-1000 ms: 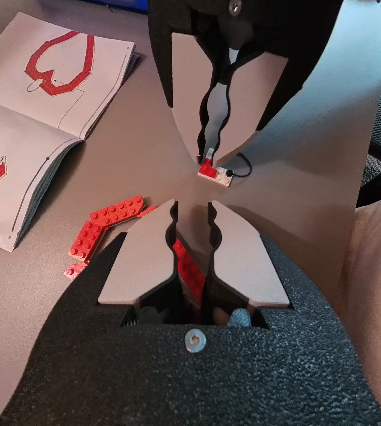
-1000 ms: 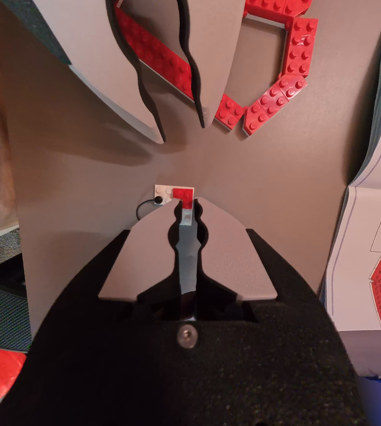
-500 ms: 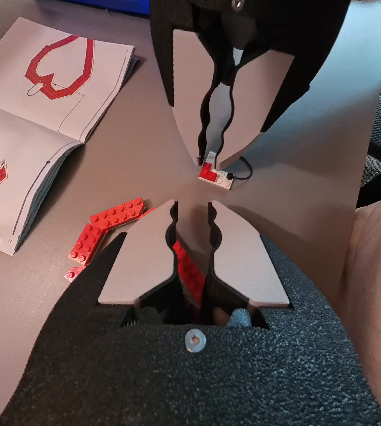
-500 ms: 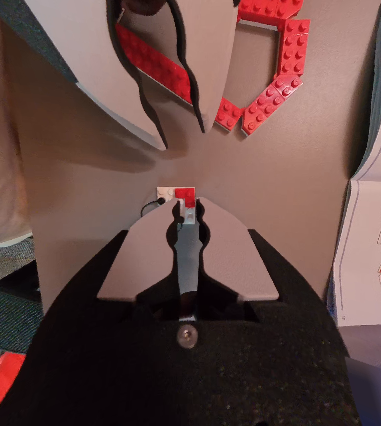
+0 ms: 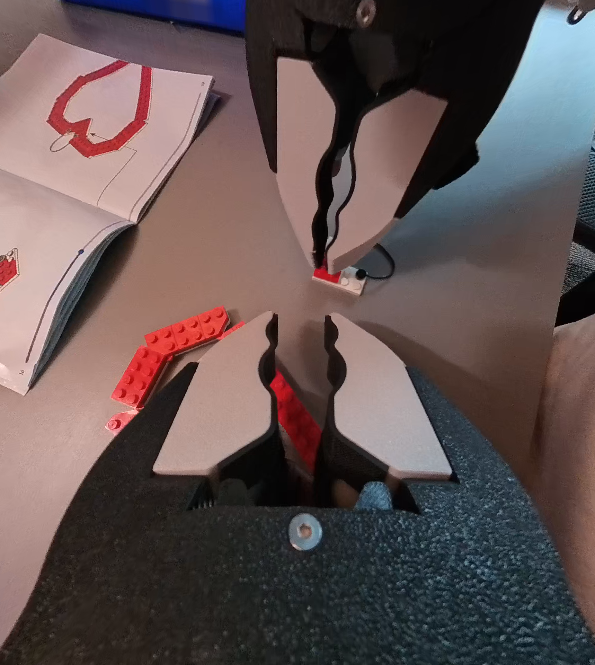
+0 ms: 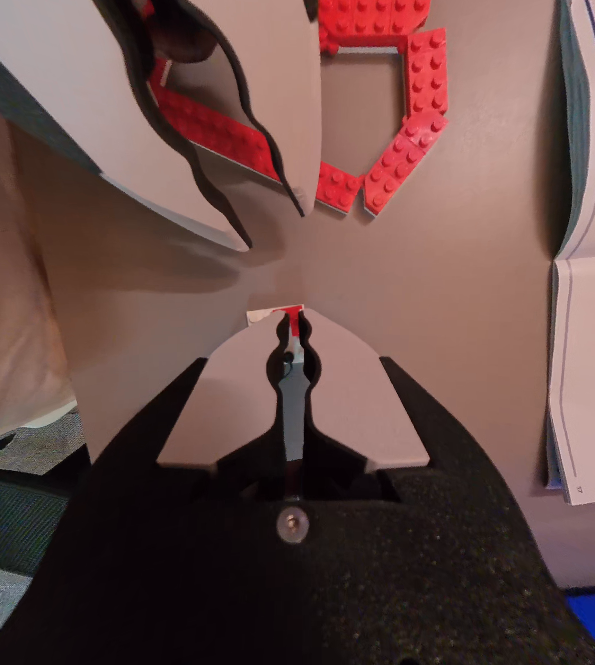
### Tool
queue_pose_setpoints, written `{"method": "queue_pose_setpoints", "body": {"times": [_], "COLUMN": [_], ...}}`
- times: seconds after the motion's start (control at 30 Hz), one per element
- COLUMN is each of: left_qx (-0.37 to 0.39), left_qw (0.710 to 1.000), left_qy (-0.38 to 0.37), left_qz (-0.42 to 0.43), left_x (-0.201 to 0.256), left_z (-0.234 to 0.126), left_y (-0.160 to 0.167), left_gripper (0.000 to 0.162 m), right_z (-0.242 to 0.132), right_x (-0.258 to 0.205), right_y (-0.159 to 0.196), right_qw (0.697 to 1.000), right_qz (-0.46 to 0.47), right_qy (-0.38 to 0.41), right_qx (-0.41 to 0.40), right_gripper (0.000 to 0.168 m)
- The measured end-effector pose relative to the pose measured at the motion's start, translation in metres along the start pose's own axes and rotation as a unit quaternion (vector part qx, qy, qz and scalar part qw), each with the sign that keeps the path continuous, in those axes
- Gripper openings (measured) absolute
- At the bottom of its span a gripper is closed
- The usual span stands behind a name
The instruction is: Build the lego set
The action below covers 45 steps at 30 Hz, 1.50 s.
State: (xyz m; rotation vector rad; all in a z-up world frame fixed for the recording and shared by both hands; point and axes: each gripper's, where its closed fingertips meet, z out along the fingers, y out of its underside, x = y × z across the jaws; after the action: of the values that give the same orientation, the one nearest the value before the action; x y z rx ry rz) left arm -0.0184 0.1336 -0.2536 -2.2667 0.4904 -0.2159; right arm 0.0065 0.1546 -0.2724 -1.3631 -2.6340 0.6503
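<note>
With the right gripper [image 6: 293, 316] clamped on the small red L-shaped plate [image 5: 325, 273] atop the white square plate [image 5: 352, 284] on the grey table [image 5: 217, 234], and the left gripper [image 5: 300, 320] gaping empty beside the red heart-shaped frame [image 6: 422, 108], an off-centre push may skid the unbraced white plate

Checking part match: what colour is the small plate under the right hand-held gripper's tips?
White, with a red piece on top; left wrist view shows the plate best.
</note>
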Motion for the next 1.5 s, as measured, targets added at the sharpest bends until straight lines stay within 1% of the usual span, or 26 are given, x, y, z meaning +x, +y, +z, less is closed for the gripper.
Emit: {"method": "queue_pose_setpoints", "body": {"times": [0.23, 0.43, 0.5, 0.6, 0.73, 0.9, 1.0, 1.03, 1.07, 1.1, 1.13, 1.2, 1.23, 1.27, 1.3, 1.33, 1.37, 1.4, 1.43, 1.47, 1.5], "left_qx": [0.011, 0.023, 0.028, 0.037, 0.057, 0.070, 0.077, 0.078, 0.077, 0.076, 0.076, 0.073, 0.072, 0.073, 0.075, 0.078, 0.082, 0.086, 0.089, 0.092, 0.095], "left_qw": [1.000, 1.000, 1.000, 0.999, 0.998, 0.997, 0.997, 0.997, 0.997, 0.997, 0.997, 0.997, 0.997, 0.997, 0.997, 0.996, 0.996, 0.995, 0.995, 0.995, 0.994], "left_qy": [-0.002, -0.002, -0.003, -0.006, -0.013, -0.012, -0.015, -0.017, -0.019, -0.021, -0.023, -0.028, -0.031, -0.034, -0.036, -0.037, -0.038, -0.040, -0.042, -0.042, -0.043], "left_qz": [-0.004, -0.008, -0.010, -0.015, -0.022, -0.020, -0.008, -0.006, -0.004, -0.002, 0.000, 0.003, 0.003, 0.002, 0.001, 0.000, -0.001, -0.004, -0.007, -0.009, -0.009], "left_x": [-0.002, -0.004, -0.005, -0.008, -0.013, -0.015, -0.015, -0.016, -0.016, -0.016, -0.016, -0.017, -0.018, -0.019, -0.020, -0.020, -0.021, -0.022, -0.023, -0.023, -0.024], "left_z": [-0.003, -0.006, -0.007, -0.009, -0.015, -0.018, -0.019, -0.020, -0.020, -0.020, -0.021, -0.021, -0.020, -0.020, -0.020, -0.020, -0.020, -0.020, -0.021, -0.021, -0.022], "left_y": [0.000, -0.001, 0.000, 0.000, -0.003, -0.008, -0.014, -0.016, -0.018, -0.019, -0.020, -0.021, -0.021, -0.021, -0.021, -0.021, -0.022, -0.022, -0.023, -0.023, -0.024], "left_gripper": [0.024, 0.024, 0.024, 0.024, 0.023, 0.023, 0.023, 0.023, 0.023, 0.023, 0.023, 0.023, 0.023, 0.023, 0.023, 0.023, 0.023, 0.023, 0.023, 0.023, 0.023], "right_z": [0.002, 0.002, 0.003, 0.003, 0.004, 0.004, 0.004, 0.003, 0.001, -0.004, -0.015, -0.051, -0.075, -0.103, -0.132, -0.158, -0.180, -0.192, -0.194, -0.191, -0.185], "right_x": [0.001, 0.000, -0.001, -0.001, -0.001, -0.001, 0.000, 0.001, 0.000, -0.002, -0.004, 0.000, 0.010, 0.025, 0.043, 0.063, 0.083, 0.098, 0.106, 0.113, 0.122], "right_y": [0.001, 0.002, 0.002, 0.003, 0.003, 0.003, 0.000, 0.001, 0.002, 0.001, -0.005, -0.009, -0.003, 0.012, 0.033, 0.064, 0.102, 0.143, 0.181, 0.211, 0.233], "right_qw": [1.000, 0.996, 0.995, 0.995, 0.992, 0.994, 0.995, 0.995, 0.995, 0.995, 0.993, 0.984, 0.977, 0.966, 0.953, 0.937, 0.919, 0.902, 0.888, 0.875, 0.866], "right_qz": [0.004, -0.013, 0.005, 0.031, 0.021, 0.050, 0.029, 0.029, 0.037, 0.049, 0.059, 0.074, 0.086, 0.102, 0.126, 0.162, 0.211, 0.272, 0.335, 0.382, 0.405], "right_qy": [0.022, 0.073, 0.082, 0.074, 0.092, 0.084, 0.090, 0.093, 0.091, 0.087, 0.085, 0.103, 0.135, 0.180, 0.230, 0.281, 0.319, 0.332, 0.316, 0.290, 0.274], "right_qx": [-0.019, -0.048, -0.055, -0.065, -0.089, -0.049, -0.020, -0.011, -0.004, 0.017, 0.053, 0.122, 0.142, 0.153, 0.151, 0.132, 0.094, 0.042, -0.016, -0.067, -0.106], "right_gripper": [0.004, 0.002, 0.002, 0.002, 0.002, 0.002, 0.002, 0.008, 0.018, 0.023, 0.024, 0.026, 0.030, 0.030, 0.029, 0.024, 0.019, 0.016, 0.019, 0.025, 0.028]}}
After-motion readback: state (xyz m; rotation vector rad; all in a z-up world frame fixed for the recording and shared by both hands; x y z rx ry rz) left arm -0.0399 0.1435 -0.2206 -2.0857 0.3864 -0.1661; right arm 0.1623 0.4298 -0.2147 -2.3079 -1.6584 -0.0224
